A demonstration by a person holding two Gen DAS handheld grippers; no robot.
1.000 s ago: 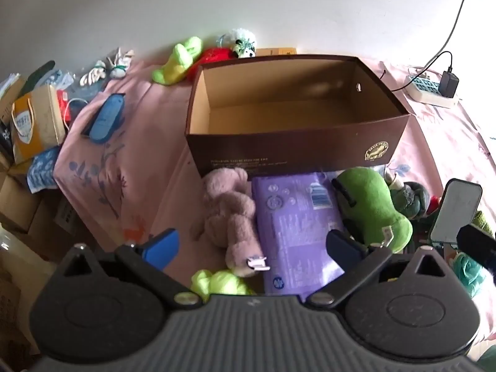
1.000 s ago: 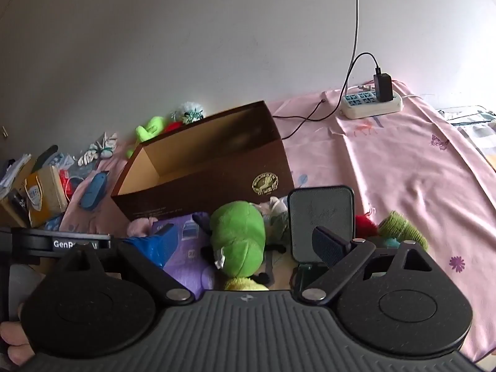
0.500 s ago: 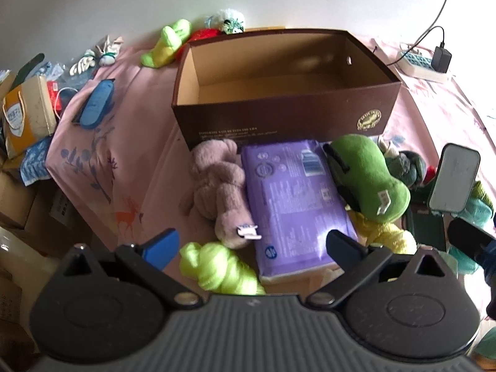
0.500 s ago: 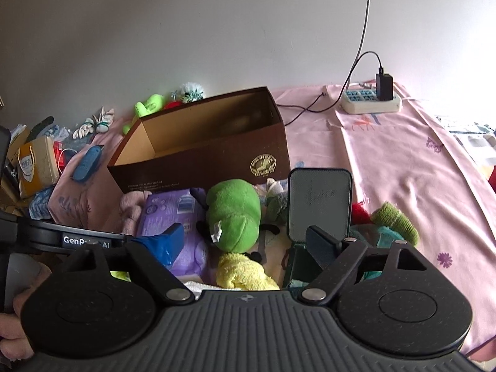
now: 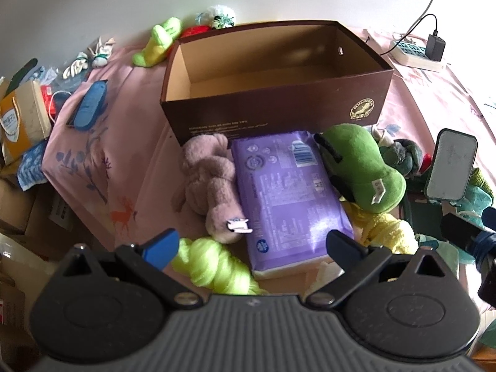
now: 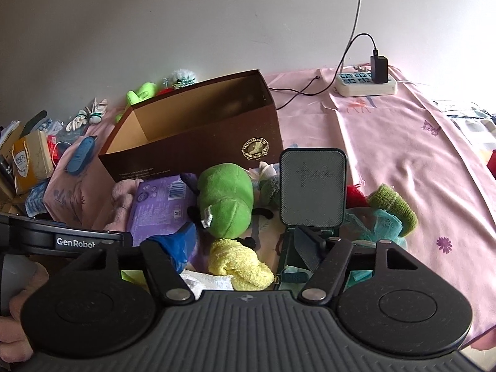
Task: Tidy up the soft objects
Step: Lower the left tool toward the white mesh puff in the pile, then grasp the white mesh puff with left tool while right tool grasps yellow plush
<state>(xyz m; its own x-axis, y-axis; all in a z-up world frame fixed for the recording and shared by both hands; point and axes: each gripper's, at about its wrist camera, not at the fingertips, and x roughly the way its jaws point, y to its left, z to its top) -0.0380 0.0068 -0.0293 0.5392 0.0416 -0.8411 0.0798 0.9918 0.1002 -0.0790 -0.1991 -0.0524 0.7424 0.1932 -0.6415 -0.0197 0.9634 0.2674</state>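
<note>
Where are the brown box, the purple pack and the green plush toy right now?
brown box (image 5: 279, 114), left wrist view, on its front wall.
purple pack (image 5: 288, 192), left wrist view, middle of its top face.
green plush toy (image 6: 224, 198), right wrist view, middle of its body.

Box (image 5: 279, 117): cardboard, dark brown matt outside, plain tan inside. Purple pack (image 5: 288, 192): glossy plastic film, creased. Pink toy (image 5: 210, 183): nubbly, rough plush. Green toy (image 5: 362, 167): smooth short-pile plush. Yellow cloth (image 6: 238, 263): terry, rough loops. Bedsheet (image 6: 387, 142): matt printed pink cloth, wrinkled. Power strip (image 6: 365, 85): smooth white plastic.
</note>
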